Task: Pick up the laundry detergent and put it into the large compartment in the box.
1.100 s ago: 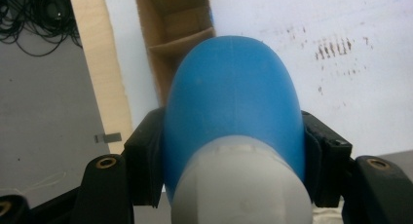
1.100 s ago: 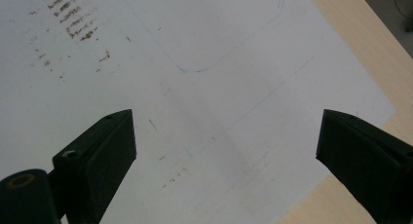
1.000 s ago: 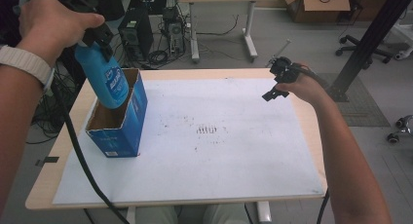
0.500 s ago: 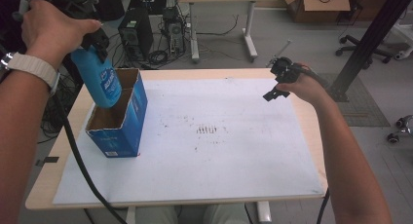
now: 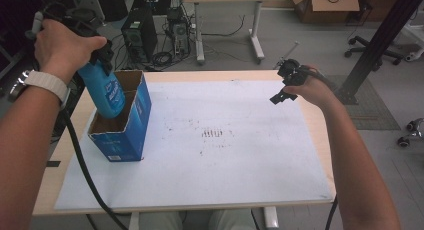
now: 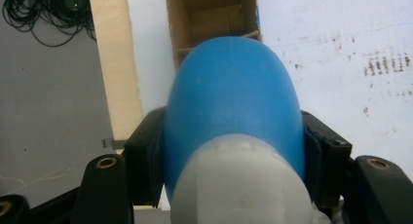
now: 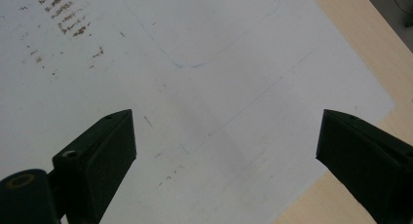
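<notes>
Over the counter's (image 5: 310, 120) left edge, I'm lowering a blue bottle (image 5: 102, 92) into a blue box (image 5: 125, 135).
My left hand-held gripper (image 6: 234, 151) is clenching the bottle; my right hand-held gripper (image 7: 224, 151) is hanging released, empty, above white paper (image 5: 225, 160).

Box (image 5: 123, 126) on sheet (image 5: 210, 155) at table's (image 5: 320, 135) left side, open top upward. Bottle (image 5: 104, 92) tilted over the box's far half, base dipped into the opening, clamped at the neck end in left gripper (image 5: 97, 52) up and to the left. Marks (image 5: 214, 133) on sheet at mid-table, right of box. Right gripper (image 5: 286, 85) above the sheet's far right corner, well apart from box and bottle, jaws wide with nothing between. Desks, computers and cables on floor beyond the far edge.
</notes>
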`<state>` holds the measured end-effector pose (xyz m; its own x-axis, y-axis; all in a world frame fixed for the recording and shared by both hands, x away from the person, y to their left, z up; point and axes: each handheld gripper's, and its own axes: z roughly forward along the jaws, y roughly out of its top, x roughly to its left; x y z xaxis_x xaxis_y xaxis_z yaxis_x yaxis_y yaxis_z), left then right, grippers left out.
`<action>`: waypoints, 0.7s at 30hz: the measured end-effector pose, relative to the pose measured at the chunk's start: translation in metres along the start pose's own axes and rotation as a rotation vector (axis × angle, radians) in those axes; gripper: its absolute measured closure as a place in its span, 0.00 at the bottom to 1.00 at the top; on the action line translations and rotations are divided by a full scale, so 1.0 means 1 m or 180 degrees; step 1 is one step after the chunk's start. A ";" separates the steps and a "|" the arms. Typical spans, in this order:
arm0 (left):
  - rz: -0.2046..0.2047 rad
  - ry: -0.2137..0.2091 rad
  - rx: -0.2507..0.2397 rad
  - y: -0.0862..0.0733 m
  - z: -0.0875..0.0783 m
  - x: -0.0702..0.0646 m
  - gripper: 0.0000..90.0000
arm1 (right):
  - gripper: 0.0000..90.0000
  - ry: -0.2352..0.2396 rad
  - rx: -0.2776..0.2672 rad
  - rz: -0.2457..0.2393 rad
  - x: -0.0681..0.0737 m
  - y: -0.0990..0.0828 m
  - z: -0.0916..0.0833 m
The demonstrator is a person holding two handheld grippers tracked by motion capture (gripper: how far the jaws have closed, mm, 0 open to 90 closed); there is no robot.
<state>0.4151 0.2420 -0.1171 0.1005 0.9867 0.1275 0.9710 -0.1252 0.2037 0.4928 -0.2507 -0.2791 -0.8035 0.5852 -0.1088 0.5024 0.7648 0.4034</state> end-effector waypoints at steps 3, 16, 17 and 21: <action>-0.0005 0.0037 -0.0005 -0.002 0.011 0.001 0.42 | 0.08 0.0011 -0.0012 0.0016 0.000 -0.001 0.001; 0.0029 0.0022 -0.0008 -0.005 0.047 -0.001 0.42 | 0.08 0.0005 0.0023 0.0027 0.000 -0.001 0.004; 0.0026 0.0018 -0.0010 -0.005 0.049 -0.001 0.42 | 0.08 0.0002 0.0024 0.0023 0.000 -0.001 0.004; 0.0024 -0.0014 -0.0017 -0.006 0.057 -0.001 0.42 | 0.08 0.0000 0.0030 0.0025 0.000 -0.002 0.004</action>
<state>0.4213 0.2476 -0.1736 0.1089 0.9862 0.1249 0.9690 -0.1333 0.2079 0.4935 -0.2513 -0.2837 -0.7995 0.5913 -0.1055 0.5118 0.7626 0.3956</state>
